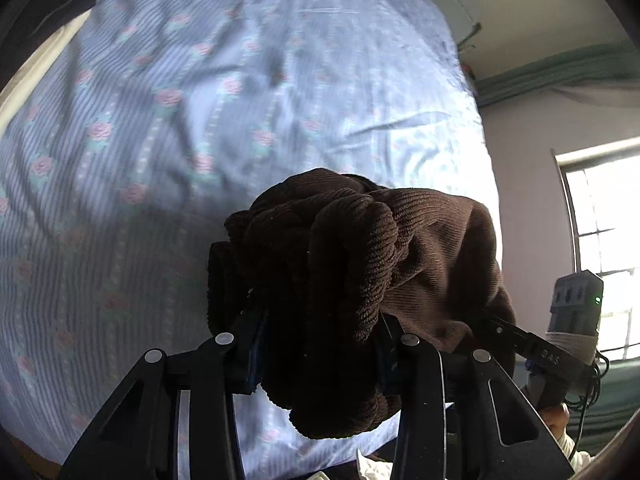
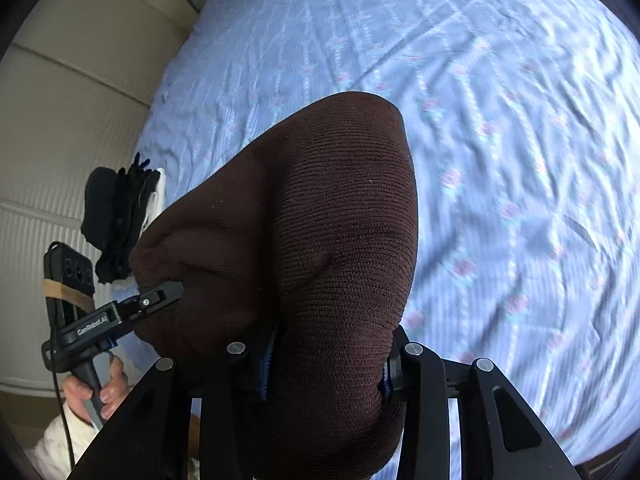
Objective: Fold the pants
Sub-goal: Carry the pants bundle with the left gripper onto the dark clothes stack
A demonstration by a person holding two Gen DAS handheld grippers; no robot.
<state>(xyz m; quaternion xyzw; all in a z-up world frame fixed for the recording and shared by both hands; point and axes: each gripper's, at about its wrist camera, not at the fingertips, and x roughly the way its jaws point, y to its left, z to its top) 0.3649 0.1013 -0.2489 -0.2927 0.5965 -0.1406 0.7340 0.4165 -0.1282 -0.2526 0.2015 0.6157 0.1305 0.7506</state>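
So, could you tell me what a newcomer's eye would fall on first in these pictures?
The dark brown pants fill the middle of both views, bunched between the jaws of the left gripper and the right gripper. Behind them spreads a blue flowered bedsheet, with a bright window at the left view's right edge.

You see dark brown ribbed corduroy pants (image 2: 320, 240) over a pale blue striped bedsheet with pink roses (image 1: 160, 120), and black folded clothes (image 2: 120, 220) at far left.
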